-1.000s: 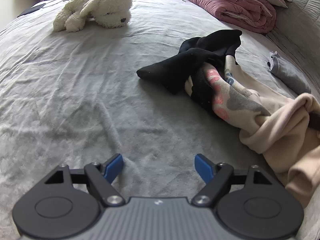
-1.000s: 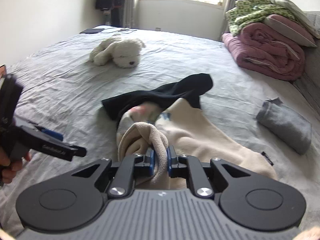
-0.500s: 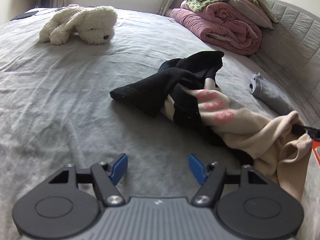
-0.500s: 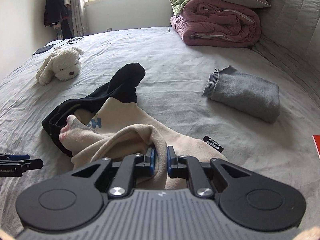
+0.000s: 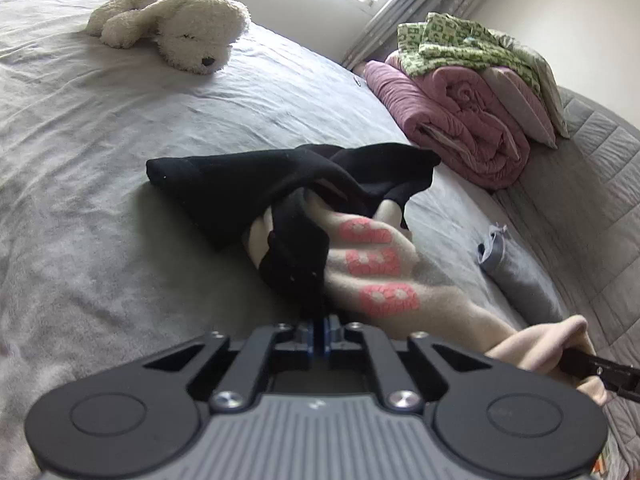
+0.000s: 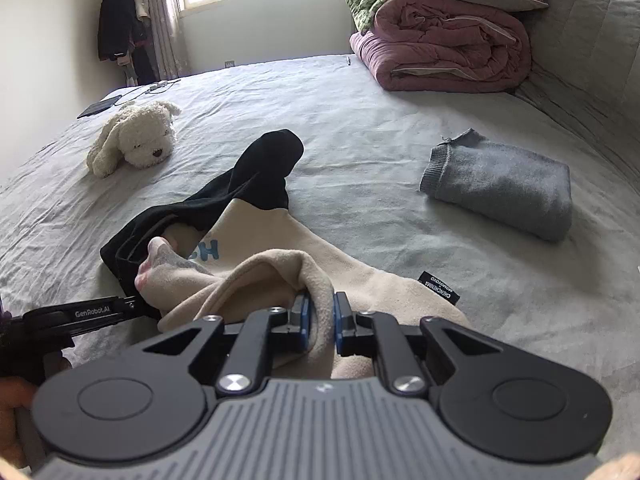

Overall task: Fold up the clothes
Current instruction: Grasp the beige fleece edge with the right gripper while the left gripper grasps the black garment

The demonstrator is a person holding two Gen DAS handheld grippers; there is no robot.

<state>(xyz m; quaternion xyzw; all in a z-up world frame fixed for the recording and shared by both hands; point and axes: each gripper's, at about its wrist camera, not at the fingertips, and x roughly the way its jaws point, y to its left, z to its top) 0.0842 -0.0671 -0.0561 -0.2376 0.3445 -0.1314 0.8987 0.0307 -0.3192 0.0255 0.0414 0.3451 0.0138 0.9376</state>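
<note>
A crumpled beige garment (image 5: 380, 272) with pink prints and black parts (image 5: 256, 184) lies on the grey bed. My left gripper (image 5: 319, 336) is shut on a black edge of it at the near end. In the right wrist view the same garment (image 6: 272, 240) shows a blue print and a black label. My right gripper (image 6: 320, 320) is shut on a raised beige fold. The left gripper's fingers (image 6: 132, 304) reach in from the left and pinch the black cloth. In the left wrist view the right gripper's fingers (image 5: 592, 368) hold the beige end at the far right.
A white plush dog (image 6: 136, 140) lies farther back on the bed sheet (image 6: 360, 112). A folded grey garment (image 6: 500, 184) rests to the right. Rolled pink quilts (image 6: 448, 44) with green bedding are stacked by the padded headboard (image 6: 592, 40). A dark tablet (image 6: 98, 106) sits near the far edge.
My left gripper moved forward to the garment and shut on its black edge; it was open over bare sheet. The right gripper keeps its hold on the beige fold.
</note>
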